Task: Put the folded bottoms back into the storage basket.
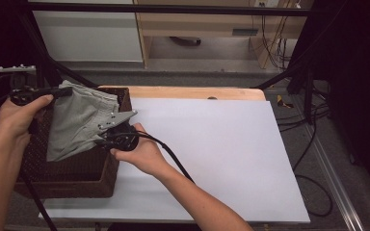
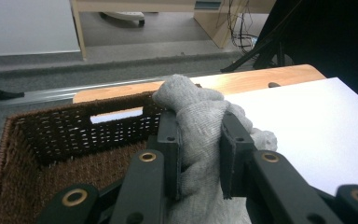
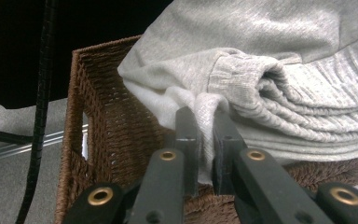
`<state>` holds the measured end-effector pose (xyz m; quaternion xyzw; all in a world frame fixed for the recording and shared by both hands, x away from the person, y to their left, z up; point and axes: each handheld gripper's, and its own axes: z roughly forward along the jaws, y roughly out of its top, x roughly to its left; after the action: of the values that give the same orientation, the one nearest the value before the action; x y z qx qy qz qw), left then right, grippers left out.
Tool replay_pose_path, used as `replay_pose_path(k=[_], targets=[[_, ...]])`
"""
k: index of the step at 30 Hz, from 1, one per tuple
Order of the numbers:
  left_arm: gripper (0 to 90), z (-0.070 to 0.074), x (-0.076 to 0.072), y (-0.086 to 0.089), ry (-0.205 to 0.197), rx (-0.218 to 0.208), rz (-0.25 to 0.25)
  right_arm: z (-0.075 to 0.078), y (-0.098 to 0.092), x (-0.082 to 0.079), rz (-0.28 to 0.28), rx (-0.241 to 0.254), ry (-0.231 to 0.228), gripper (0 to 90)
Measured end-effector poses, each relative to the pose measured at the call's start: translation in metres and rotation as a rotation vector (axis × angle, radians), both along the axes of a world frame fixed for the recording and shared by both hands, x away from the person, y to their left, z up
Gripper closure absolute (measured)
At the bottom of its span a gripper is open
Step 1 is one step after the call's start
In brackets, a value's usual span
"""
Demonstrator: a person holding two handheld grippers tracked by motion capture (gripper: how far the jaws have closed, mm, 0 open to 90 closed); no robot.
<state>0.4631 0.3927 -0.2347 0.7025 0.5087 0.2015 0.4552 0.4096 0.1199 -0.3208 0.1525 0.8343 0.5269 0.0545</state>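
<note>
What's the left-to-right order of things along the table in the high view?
Left gripper → grey garment held over the brown wicker basket → right gripper → white sheet on the table → black cables on the floor.

— What does the garment (image 1: 77, 126) look like?

— It is a light grey knit piece, soft and folded over on itself, with a ribbed cuff or hem (image 3: 242, 77) bunched into stacked folds.

— Where does it sit?

— It hangs spread above the brown wicker basket (image 1: 67, 180), partly over its open top, lifted at two edges so the cloth slopes down toward the basket's near side.

— And the basket?

— It is dark woven wicker, rectangular, with a handle slot (image 2: 116, 115) in one wall, standing at the left edge of the counter (image 1: 221, 154).
</note>
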Motion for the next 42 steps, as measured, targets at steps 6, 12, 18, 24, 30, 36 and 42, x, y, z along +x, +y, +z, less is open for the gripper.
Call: replay_pose_path(k=[6, 12, 18, 24, 30, 36, 42], targets=[[73.7, -0.001, 0.000, 0.002, -0.005, 0.001, 0.004, -0.004, 0.002, 0.003, 0.002, 0.000, 0.003, 84.1], [73.7, -0.003, 0.001, 0.005, -0.005, 0.000, 0.006, -0.005, 0.004, 0.004, 0.004, 0.006, 0.002, 84.1], [73.7, -0.004, 0.001, 0.007, -0.004, -0.006, 0.015, -0.008, 0.006, 0.004, 0.003, 0.008, 0.003, 84.1], [73.7, -0.006, 0.003, 0.010, 0.001, -0.009, 0.018, -0.011, 0.009, 0.004, 0.004, 0.010, -0.008, 84.1], [73.7, -0.007, 0.004, 0.010, 0.004, -0.004, 0.013, -0.014, 0.012, 0.003, 0.009, -0.004, -0.019, 84.1], [73.7, -0.007, 0.004, 0.010, 0.004, 0.000, 0.011, -0.016, 0.013, 0.003, 0.010, -0.007, -0.016, 84.1], [73.6, -0.009, 0.004, 0.009, 0.008, 0.000, 0.011, -0.018, 0.015, 0.001, 0.012, -0.018, -0.020, 84.1]])
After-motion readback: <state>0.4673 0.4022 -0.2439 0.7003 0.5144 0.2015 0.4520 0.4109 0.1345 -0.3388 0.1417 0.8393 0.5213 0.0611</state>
